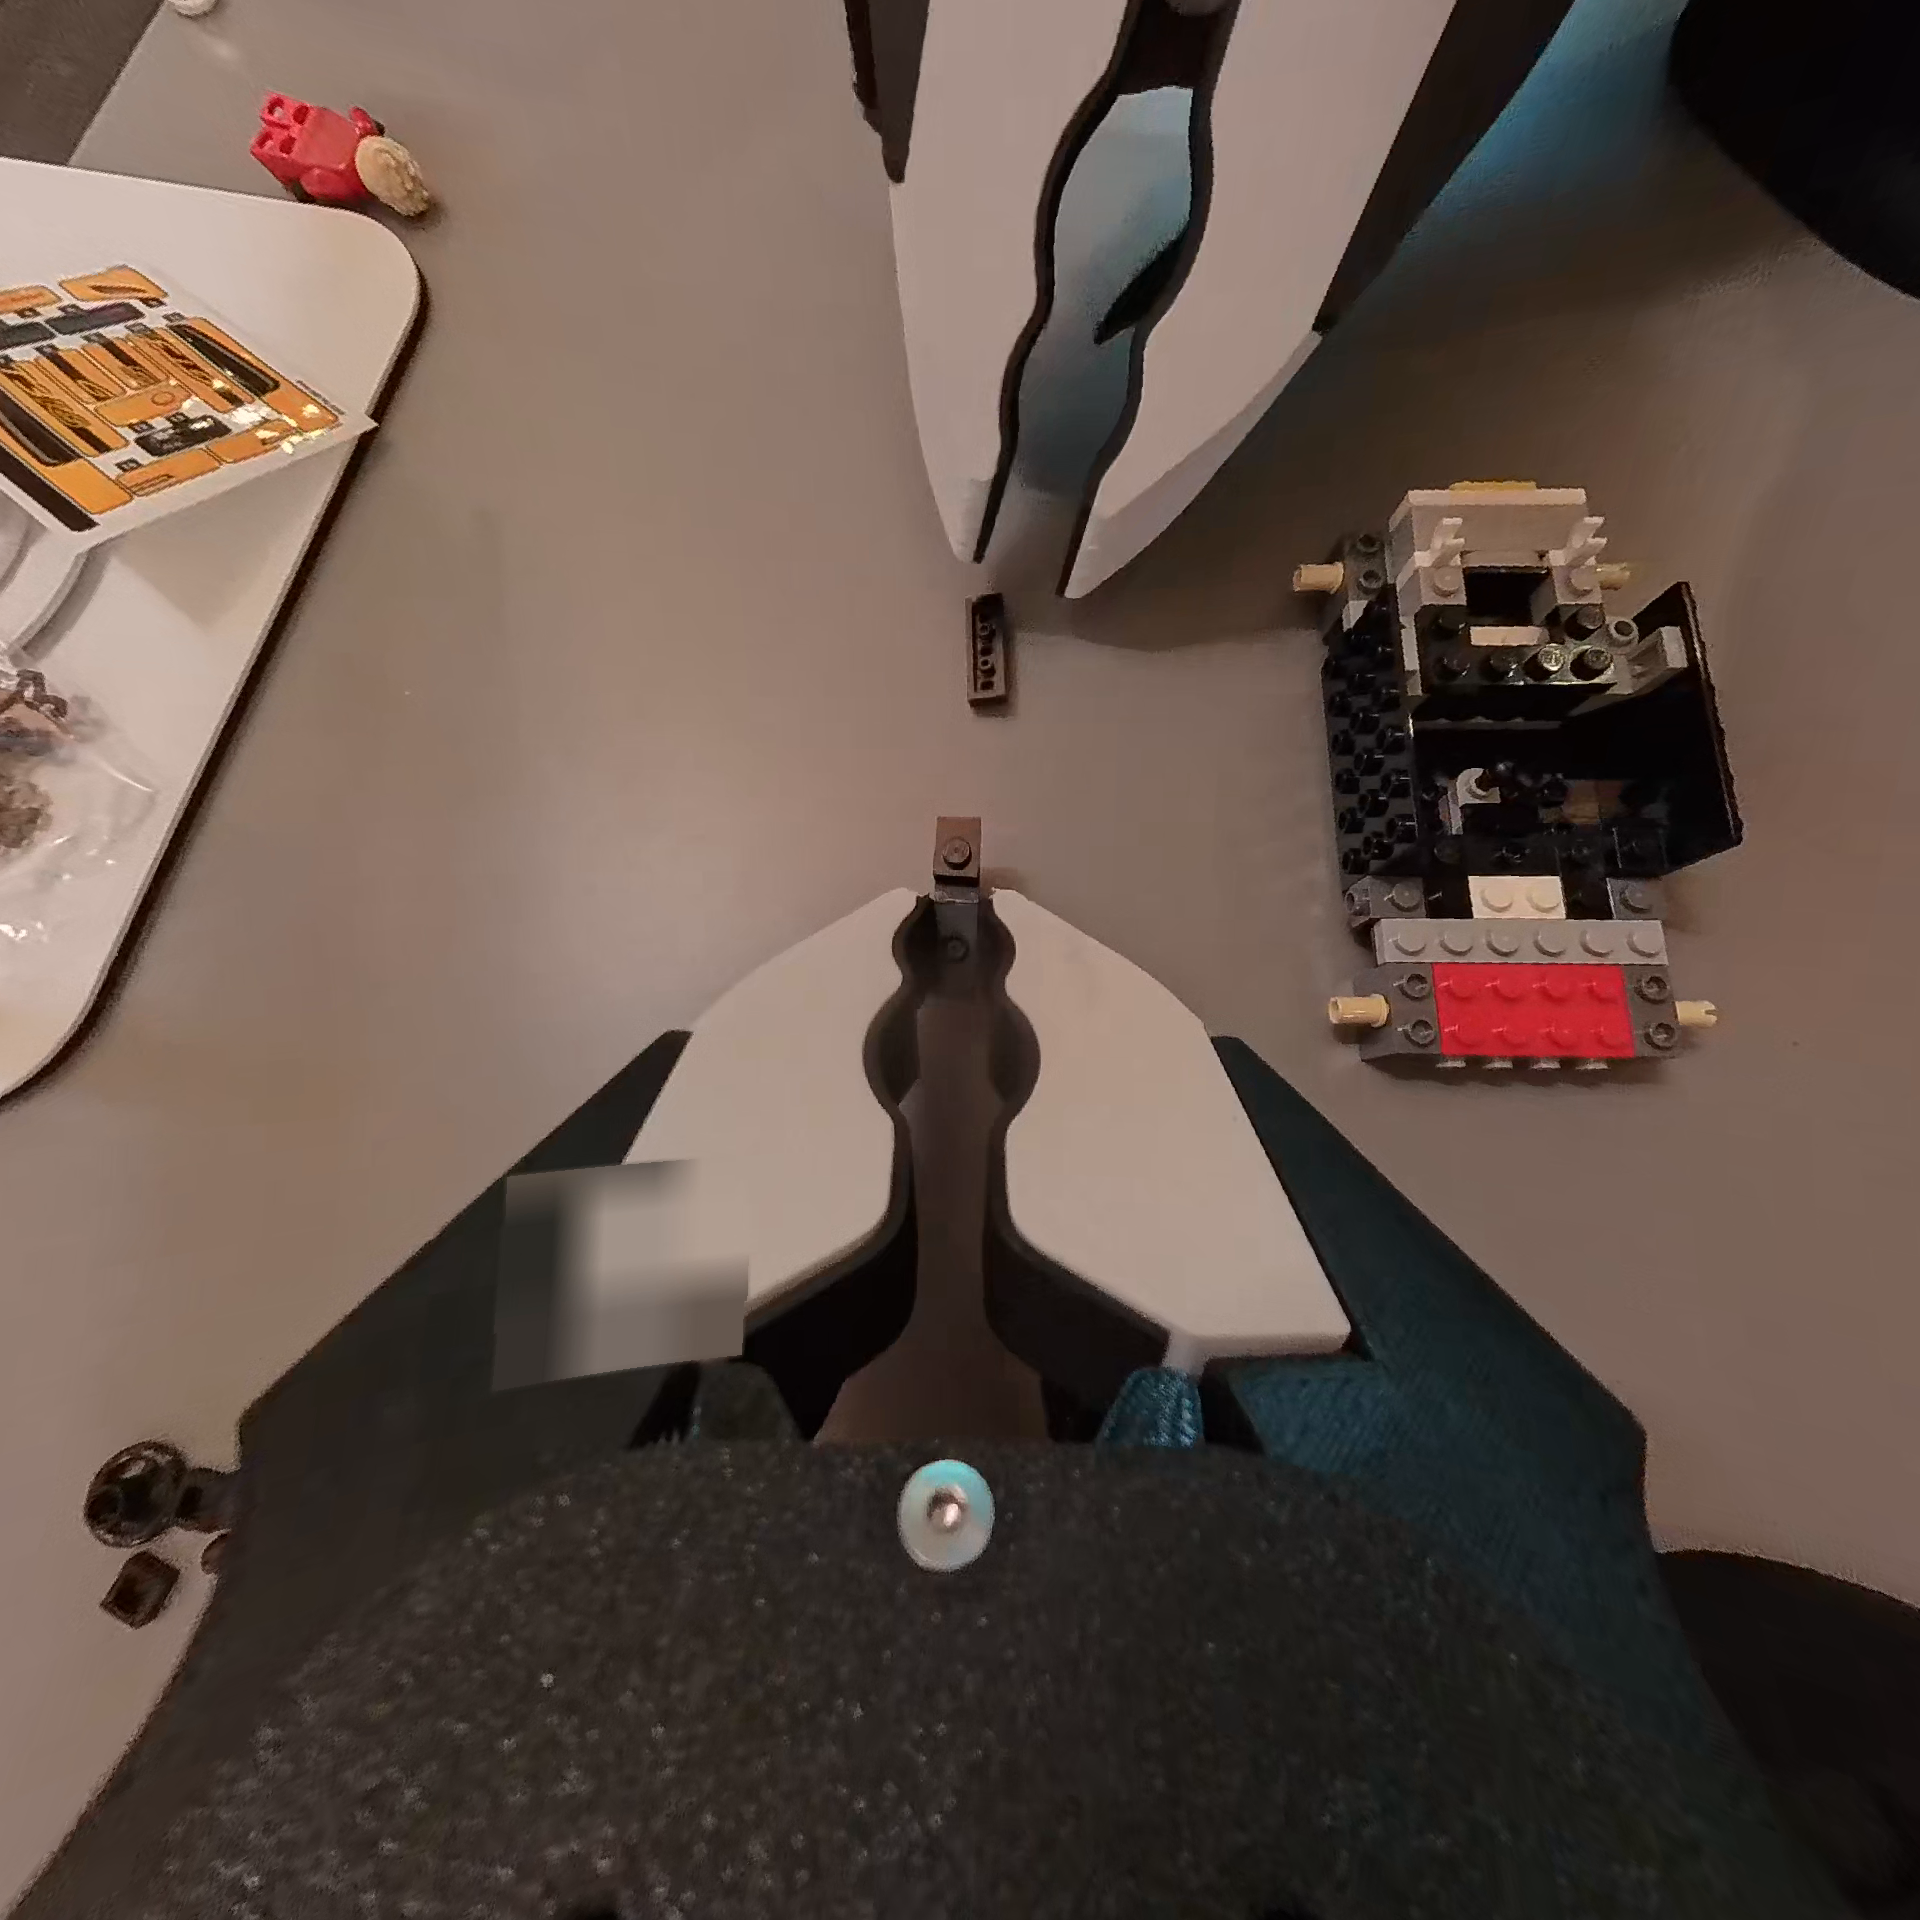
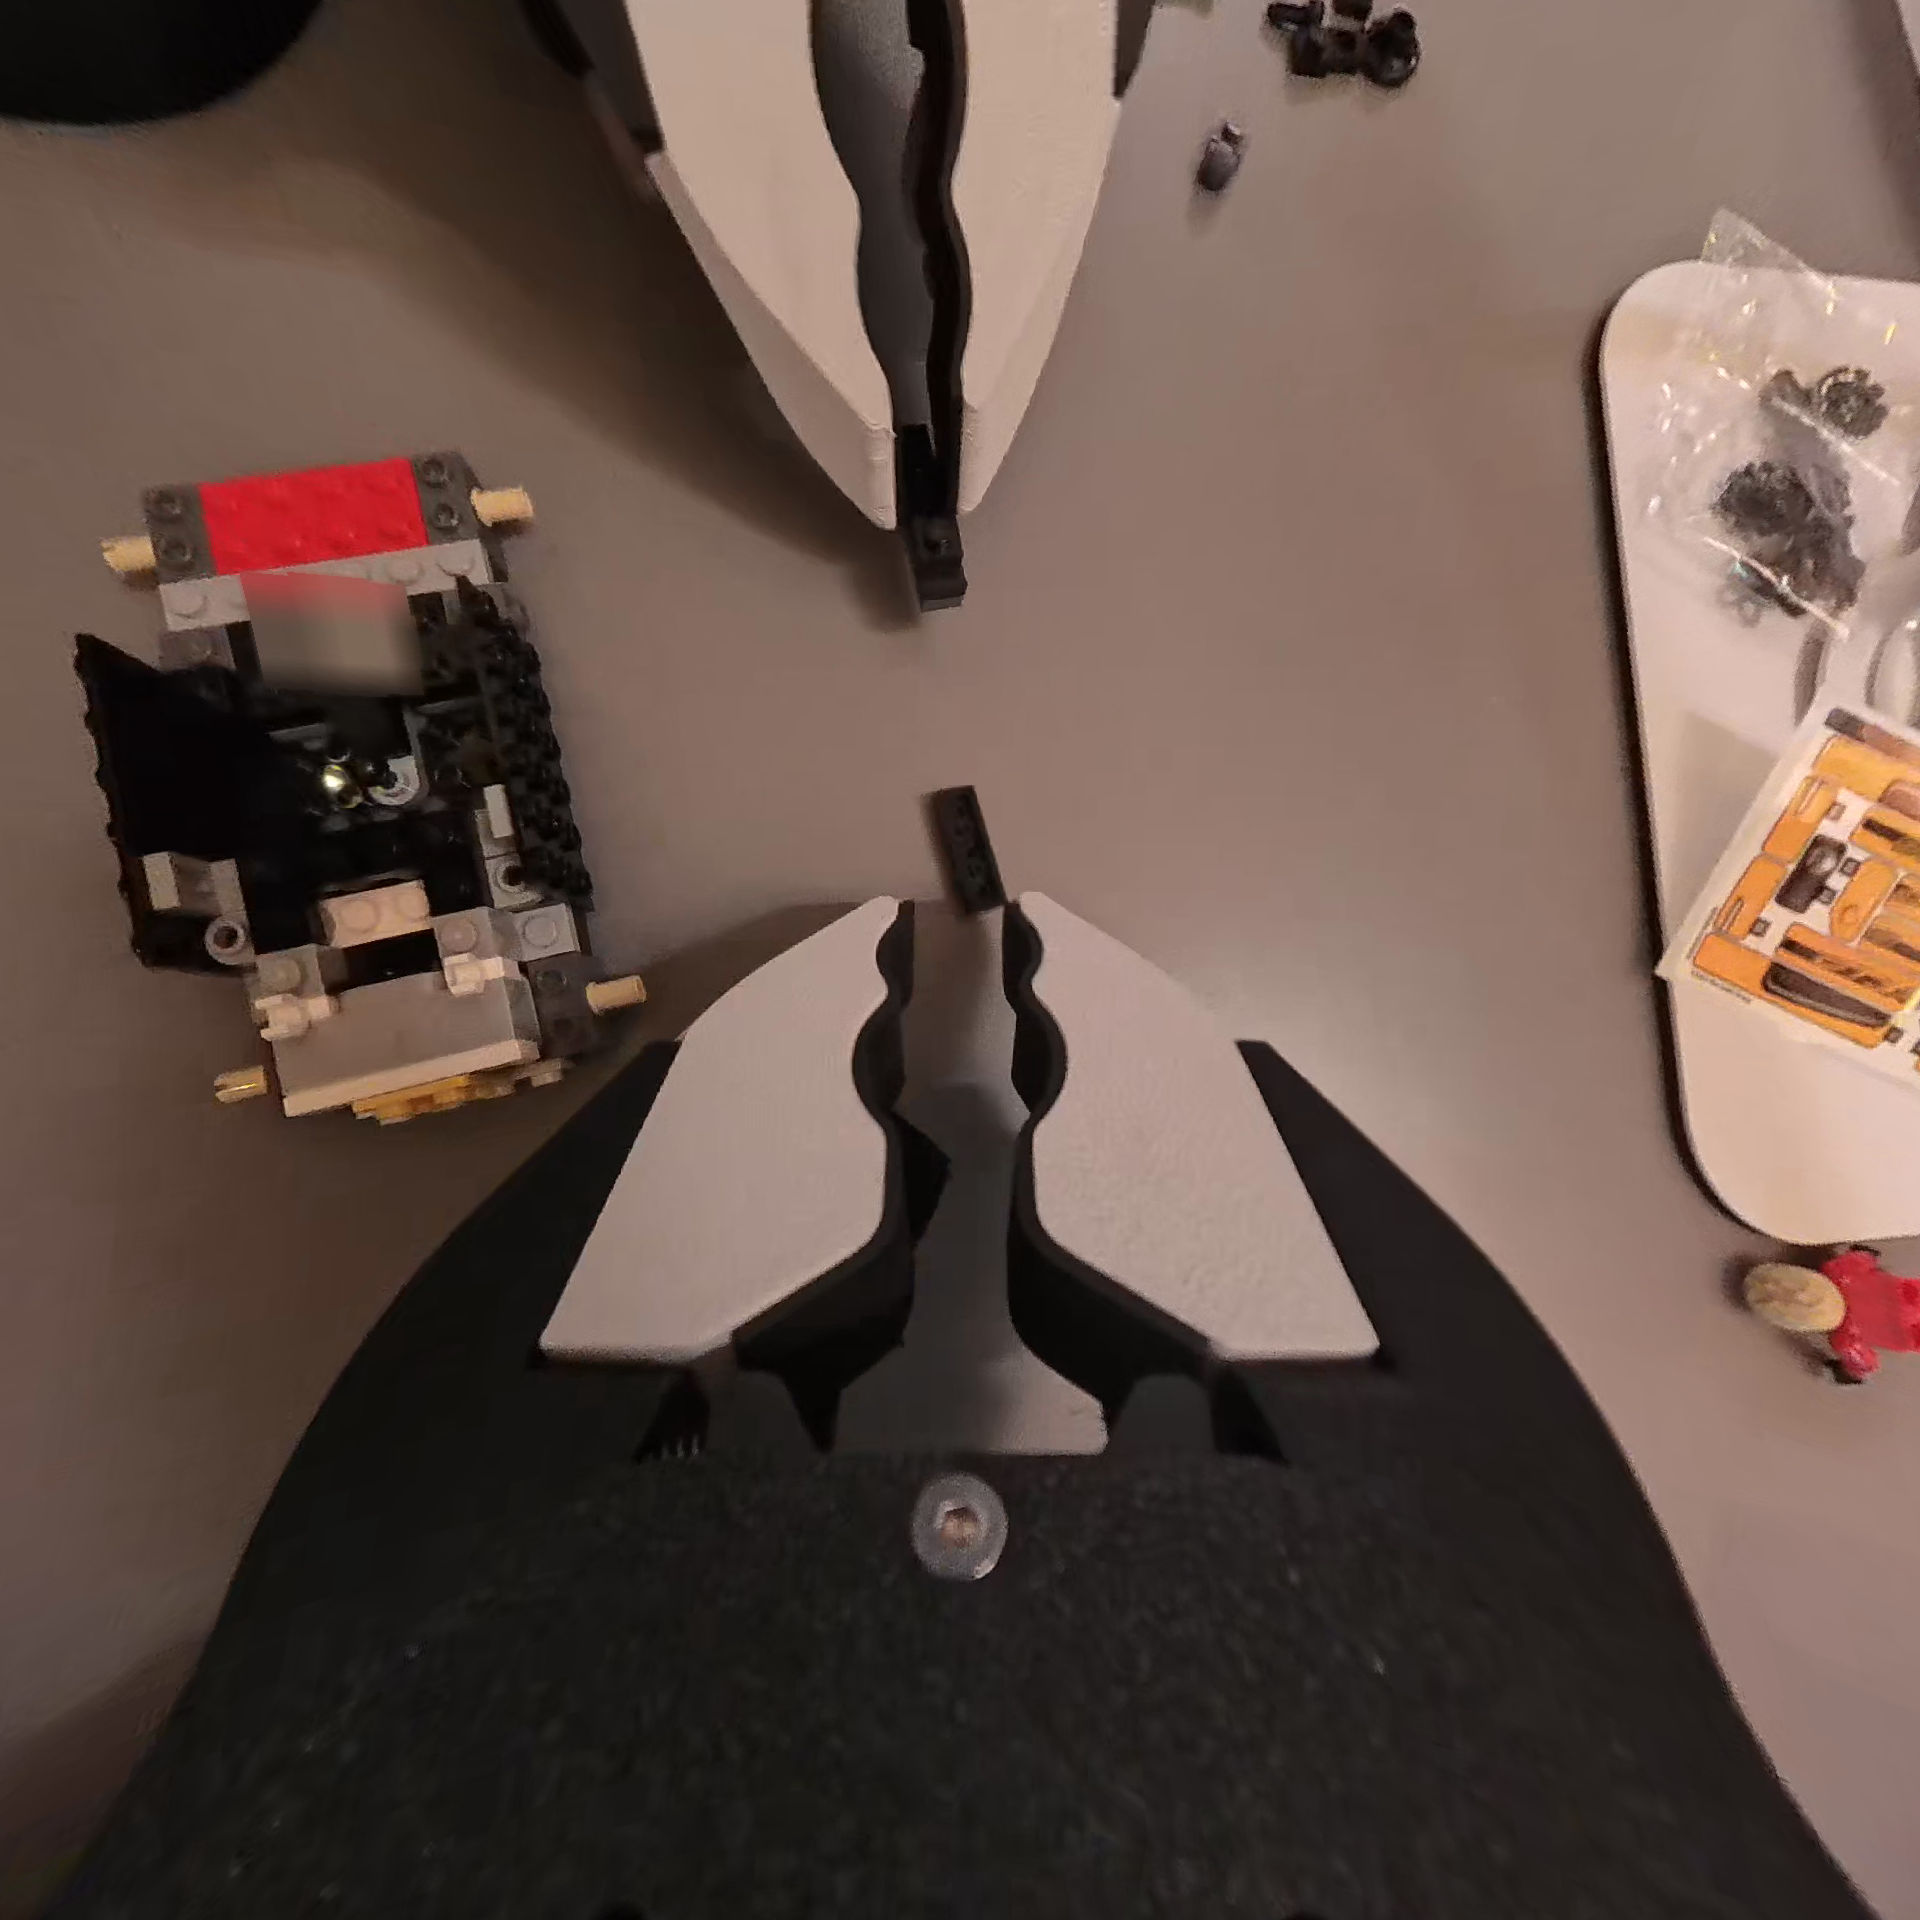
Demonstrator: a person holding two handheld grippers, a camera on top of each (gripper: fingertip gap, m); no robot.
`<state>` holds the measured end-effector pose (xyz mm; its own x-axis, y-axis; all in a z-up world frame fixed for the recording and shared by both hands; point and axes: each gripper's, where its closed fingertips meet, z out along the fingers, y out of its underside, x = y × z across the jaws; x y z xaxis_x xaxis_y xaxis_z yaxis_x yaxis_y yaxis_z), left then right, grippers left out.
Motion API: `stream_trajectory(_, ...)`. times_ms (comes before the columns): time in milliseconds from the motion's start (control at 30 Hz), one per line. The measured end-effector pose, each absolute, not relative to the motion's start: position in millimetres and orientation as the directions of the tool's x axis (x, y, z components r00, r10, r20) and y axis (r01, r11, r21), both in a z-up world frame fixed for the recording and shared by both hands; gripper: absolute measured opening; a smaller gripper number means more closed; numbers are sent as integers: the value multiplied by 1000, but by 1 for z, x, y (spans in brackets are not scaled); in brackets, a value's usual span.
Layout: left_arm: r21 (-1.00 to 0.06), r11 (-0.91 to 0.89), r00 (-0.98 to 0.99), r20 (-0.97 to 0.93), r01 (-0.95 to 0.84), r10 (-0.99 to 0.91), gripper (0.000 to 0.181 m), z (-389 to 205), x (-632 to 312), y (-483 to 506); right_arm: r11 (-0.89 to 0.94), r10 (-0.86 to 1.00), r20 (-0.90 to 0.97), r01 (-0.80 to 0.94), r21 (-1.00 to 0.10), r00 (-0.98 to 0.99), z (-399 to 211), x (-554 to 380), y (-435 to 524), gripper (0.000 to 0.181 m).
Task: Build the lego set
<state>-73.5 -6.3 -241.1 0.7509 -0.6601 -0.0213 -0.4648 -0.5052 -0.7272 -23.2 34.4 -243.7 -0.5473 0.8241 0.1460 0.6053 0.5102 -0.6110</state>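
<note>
My left gripper is shut on a small black plate piece that sticks out past its tips; it also shows in the right wrist view. My right gripper is open just above a narrow black plate that lies flat on the grey table; in the left wrist view this plate lies just past the right gripper's tips. The part-built black, grey and red vehicle stands to the side of both grippers, also seen in the right wrist view.
A white board holds a yellow sticker sheet and clear bags of dark parts. A red minifigure lies beyond the board. Small black loose parts lie near the left gripper's body. My hands' fingertips stand some 7 cm from each other. My right tips are roughly 20 cm from the red minifigure. It is also in sight in the right wrist view.
</note>
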Motion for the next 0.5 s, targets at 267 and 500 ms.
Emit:
stream_trajectory(267,-723,-507,747,-18,-469,-665,8,-243,-72,-6,551,799,183,575,-604,-573,-251,-30,33,12)
stream_trajectory(500,-722,-507,743,-14,-470,-669,8,-243,-71,-7,593,764,195,550,-588,-615,-252,-40,37,5)
